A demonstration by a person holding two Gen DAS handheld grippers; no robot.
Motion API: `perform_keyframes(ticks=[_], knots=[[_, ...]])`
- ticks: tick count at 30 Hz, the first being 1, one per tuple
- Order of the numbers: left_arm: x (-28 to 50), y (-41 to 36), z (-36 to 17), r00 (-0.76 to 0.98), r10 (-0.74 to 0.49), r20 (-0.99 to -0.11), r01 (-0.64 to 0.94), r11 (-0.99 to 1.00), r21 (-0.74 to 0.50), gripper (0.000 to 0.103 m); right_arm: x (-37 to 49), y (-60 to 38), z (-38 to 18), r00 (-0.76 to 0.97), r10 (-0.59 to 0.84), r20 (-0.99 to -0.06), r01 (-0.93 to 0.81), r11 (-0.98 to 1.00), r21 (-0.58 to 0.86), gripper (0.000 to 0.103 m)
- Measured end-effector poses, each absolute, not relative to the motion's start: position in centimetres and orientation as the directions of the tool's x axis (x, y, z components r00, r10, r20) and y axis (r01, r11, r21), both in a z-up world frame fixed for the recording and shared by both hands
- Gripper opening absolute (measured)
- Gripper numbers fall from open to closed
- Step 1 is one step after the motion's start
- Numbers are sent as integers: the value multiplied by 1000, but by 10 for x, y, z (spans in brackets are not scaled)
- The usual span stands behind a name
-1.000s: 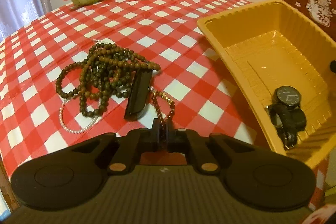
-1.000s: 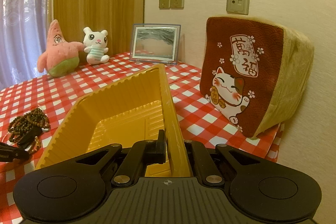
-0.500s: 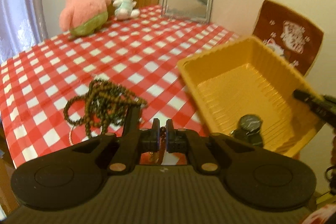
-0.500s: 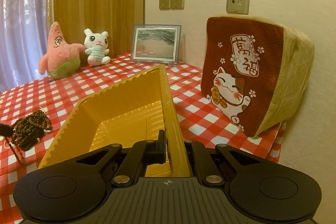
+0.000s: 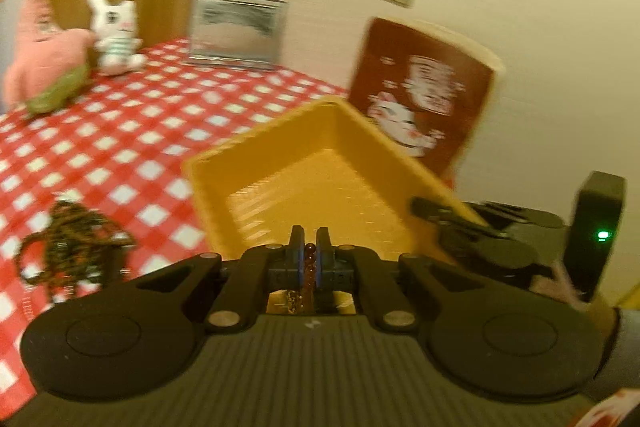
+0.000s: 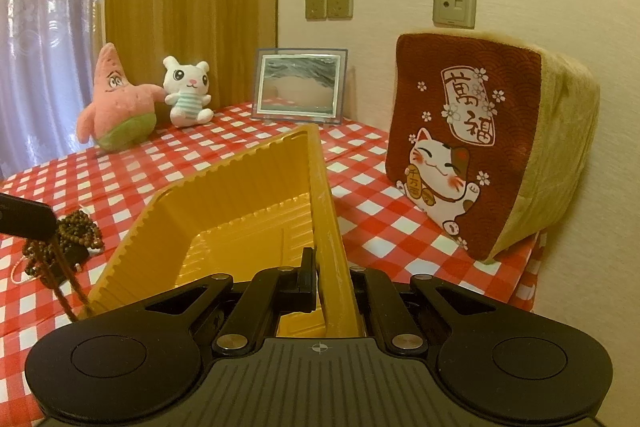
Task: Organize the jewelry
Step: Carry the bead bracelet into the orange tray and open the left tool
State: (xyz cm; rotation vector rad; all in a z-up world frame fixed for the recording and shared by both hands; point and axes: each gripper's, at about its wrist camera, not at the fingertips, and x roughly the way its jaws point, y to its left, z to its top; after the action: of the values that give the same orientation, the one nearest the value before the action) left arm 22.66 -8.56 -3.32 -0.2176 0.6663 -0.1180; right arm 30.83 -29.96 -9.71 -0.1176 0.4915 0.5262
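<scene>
My left gripper point(image 5: 310, 247) is shut on a reddish-brown bead bracelet point(image 5: 307, 269) and holds it above the near edge of the yellow tray point(image 5: 280, 163). In the right wrist view the bracelet point(image 6: 66, 287) hangs from the left gripper's finger beside the tray's left wall. My right gripper point(image 6: 326, 271) is shut on the tray's right rim point(image 6: 320, 187). A pile of dark green bead necklaces point(image 5: 68, 243) lies on the tablecloth left of the tray; it also shows in the right wrist view point(image 6: 68, 239). The watch in the tray is hidden.
The table has a red and white checked cloth point(image 6: 120, 179). A pink starfish plush point(image 6: 116, 107), a white rabbit plush point(image 6: 186, 91) and a framed picture point(image 6: 300, 85) stand at the back. A brown lucky-cat cushion point(image 6: 480, 139) stands right of the tray.
My left gripper has lifted the bead bracelet off the cloth and swung right, over the tray. The right gripper has stayed shut on the tray rim.
</scene>
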Motion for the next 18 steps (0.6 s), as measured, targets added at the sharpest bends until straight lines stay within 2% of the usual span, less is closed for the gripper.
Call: perform_keyframes(ticks=[9, 18], knots=[[251, -114, -48, 725, -296, -622, 132, 946, -297, 4, 307, -300, -97, 751, 454, -479, -508, 861, 19, 5], [246, -107, -55, 721, -272, -637, 94, 950, -299, 11, 307, -300, -97, 751, 453, -480, -508, 861, 19, 5]])
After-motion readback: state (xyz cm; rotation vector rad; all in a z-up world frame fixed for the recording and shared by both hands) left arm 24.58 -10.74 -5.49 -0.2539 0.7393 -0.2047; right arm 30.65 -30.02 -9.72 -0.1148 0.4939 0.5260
